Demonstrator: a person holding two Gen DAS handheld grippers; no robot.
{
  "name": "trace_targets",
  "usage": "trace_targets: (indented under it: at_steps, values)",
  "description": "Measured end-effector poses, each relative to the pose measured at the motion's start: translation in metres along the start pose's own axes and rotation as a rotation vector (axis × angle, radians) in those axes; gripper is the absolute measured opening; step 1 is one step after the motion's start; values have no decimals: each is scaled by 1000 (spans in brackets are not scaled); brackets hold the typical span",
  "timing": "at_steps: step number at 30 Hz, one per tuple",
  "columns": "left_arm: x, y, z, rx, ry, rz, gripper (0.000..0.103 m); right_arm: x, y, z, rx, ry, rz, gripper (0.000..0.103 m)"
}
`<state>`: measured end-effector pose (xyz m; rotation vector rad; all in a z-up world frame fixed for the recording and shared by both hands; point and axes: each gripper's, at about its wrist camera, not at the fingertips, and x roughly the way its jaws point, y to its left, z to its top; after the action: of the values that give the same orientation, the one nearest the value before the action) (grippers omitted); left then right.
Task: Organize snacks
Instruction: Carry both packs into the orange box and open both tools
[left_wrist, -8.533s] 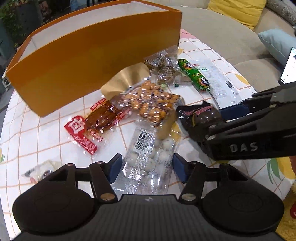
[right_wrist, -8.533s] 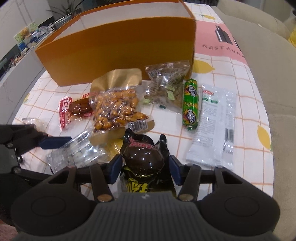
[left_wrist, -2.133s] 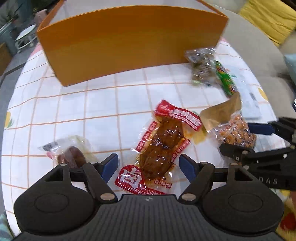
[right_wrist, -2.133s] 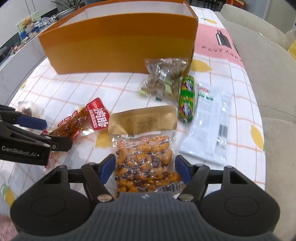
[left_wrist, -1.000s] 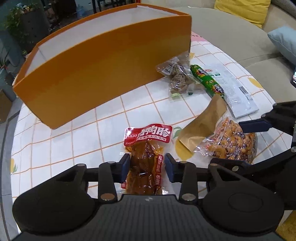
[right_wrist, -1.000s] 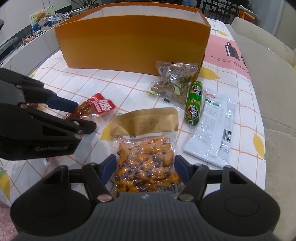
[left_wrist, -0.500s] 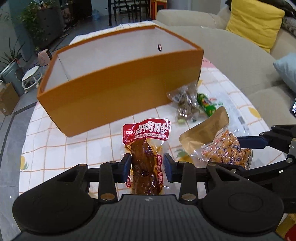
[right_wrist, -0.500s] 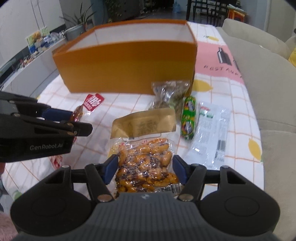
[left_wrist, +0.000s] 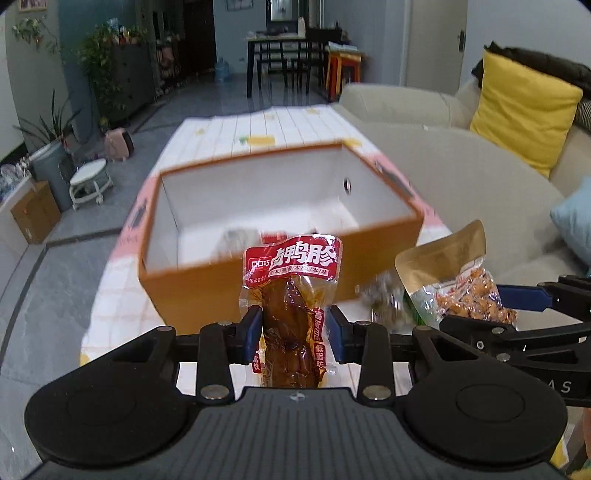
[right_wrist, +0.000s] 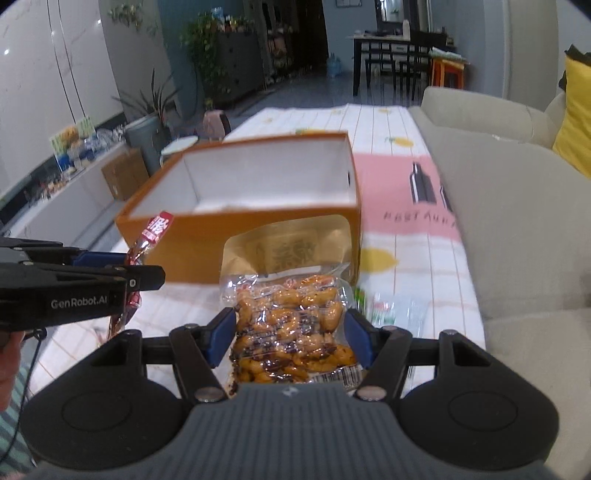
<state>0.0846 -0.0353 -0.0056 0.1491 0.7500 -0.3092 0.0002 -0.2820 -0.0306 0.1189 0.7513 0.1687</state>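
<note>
My left gripper is shut on a red-topped pack of brown duck meat, held upright above the table. My right gripper is shut on a clear bag of coated peanuts with a gold top. Both packs hang in the air in front of the orange box with white inner walls; a few packs lie on its floor. In the right wrist view the box stands straight ahead, with the left gripper and its pack at the left. The left wrist view shows the peanut bag at the right.
A checked tablecloth with yellow lemons covers the table. Below my grippers lie blurred snack packs, among them a green and white one. A beige sofa with a yellow cushion runs along the right edge.
Both grippers have risen with their packs off the table, and the views have tilted up, so the inside of the orange box now shows.
</note>
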Motion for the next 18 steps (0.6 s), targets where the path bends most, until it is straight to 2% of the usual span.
trace_targets:
  at_steps: [11, 18]
  values:
    - [5, -5, 55, 88, -100, 13, 41, 3, 1, 69, -39, -107, -9, 62]
    - [38, 1, 78, 115, -57, 16, 41, 39, 2, 107, -91, -83, -34, 62]
